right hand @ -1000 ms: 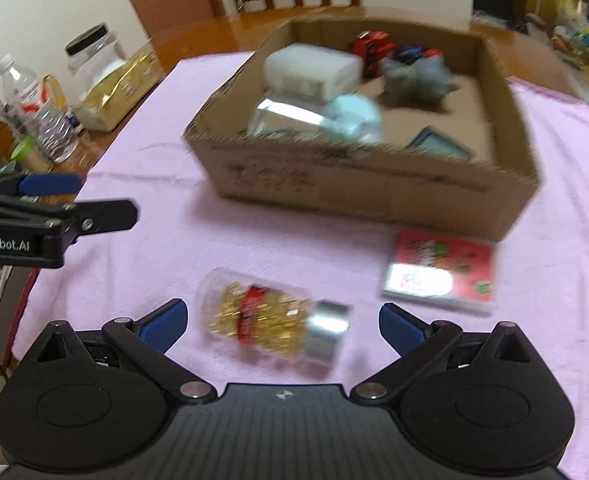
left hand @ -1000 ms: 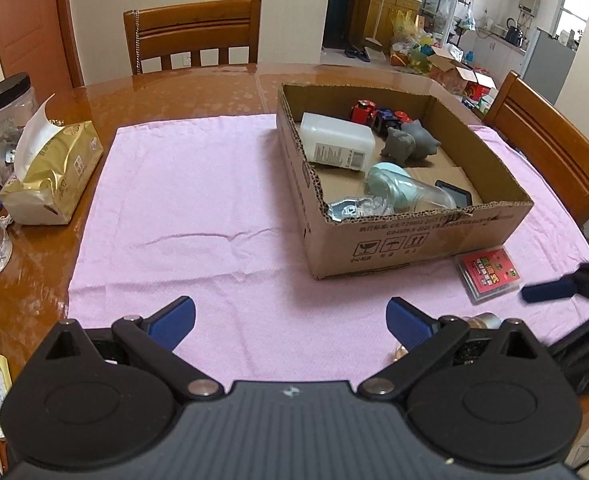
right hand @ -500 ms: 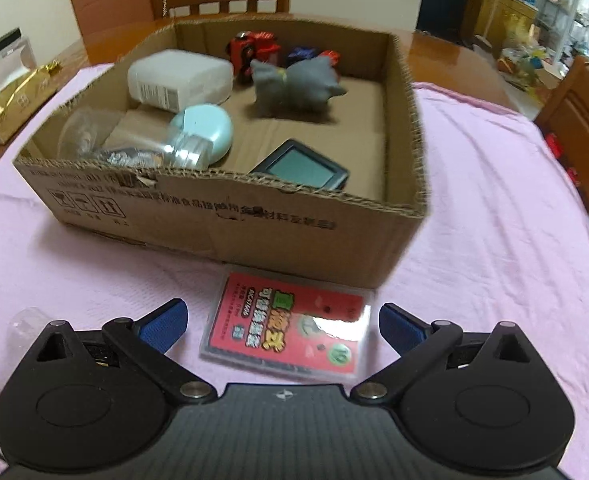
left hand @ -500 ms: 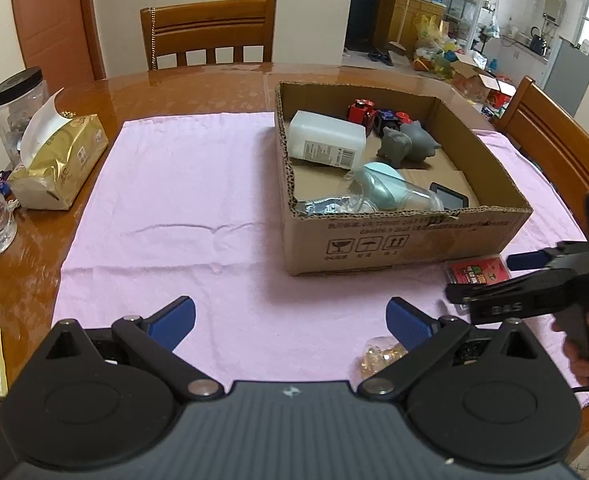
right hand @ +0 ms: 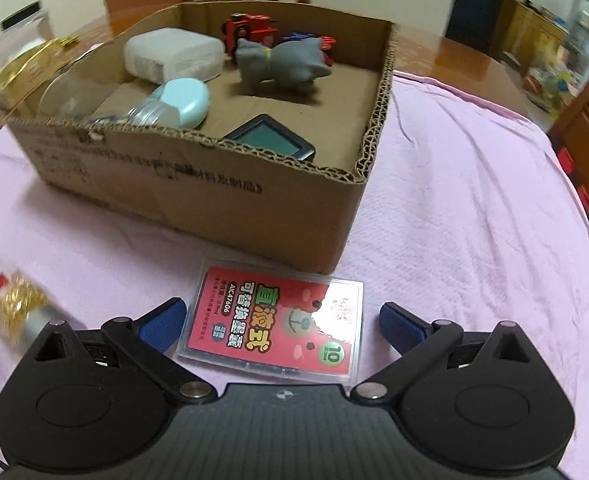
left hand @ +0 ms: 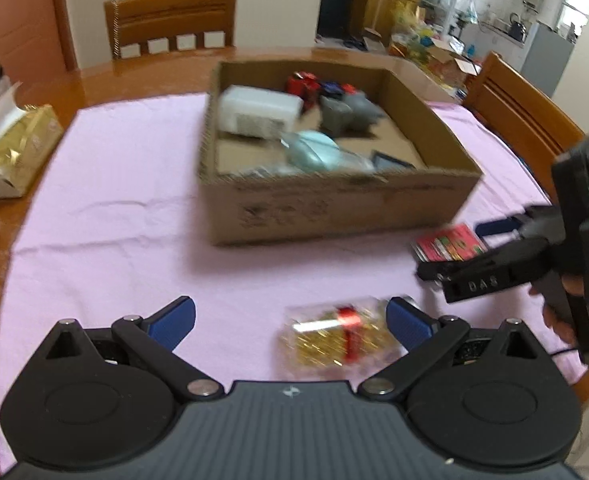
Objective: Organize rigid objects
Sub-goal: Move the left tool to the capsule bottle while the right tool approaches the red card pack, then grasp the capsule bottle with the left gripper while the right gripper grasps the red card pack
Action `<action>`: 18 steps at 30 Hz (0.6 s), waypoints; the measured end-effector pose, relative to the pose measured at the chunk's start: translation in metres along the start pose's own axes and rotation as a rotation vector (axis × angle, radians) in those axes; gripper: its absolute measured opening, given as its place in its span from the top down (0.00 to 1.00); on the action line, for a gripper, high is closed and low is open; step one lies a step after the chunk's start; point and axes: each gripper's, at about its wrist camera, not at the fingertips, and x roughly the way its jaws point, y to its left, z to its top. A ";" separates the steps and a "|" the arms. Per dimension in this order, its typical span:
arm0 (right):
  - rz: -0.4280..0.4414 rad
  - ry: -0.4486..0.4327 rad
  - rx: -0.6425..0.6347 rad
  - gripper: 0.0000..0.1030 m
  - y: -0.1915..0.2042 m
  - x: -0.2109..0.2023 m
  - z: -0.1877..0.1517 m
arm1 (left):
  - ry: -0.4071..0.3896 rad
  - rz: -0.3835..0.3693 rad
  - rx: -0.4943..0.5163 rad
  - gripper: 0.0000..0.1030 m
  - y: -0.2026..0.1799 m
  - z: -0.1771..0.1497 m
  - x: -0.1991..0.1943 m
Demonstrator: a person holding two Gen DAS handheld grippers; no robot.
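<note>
Card pack (right hand: 272, 330) between right tool (right hand: 280, 322) fingers — wide open, empty | left tool (left hand: 290, 318) — wide open, jar (left hand: 338, 336) just inside

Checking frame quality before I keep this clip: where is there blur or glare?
Left wrist view: motion blur smears the cardboard box and the bottle of gold beads. Right wrist view: mostly sharp; glare on the red card case, bottle blurred at the left edge.

Red card pack (right hand: 272, 330) flat beside box (right hand: 198, 196)
</note>
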 end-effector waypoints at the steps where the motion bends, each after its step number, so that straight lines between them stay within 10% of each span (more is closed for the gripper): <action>1: 0.010 0.004 -0.018 0.00 -0.001 0.000 0.000 | 0.013 -0.006 -0.004 0.02 -0.004 -0.002 0.003; 18: 0.083 -0.020 -0.133 0.00 -0.010 -0.002 -0.004 | 0.034 0.054 -0.007 0.02 -0.053 -0.019 0.041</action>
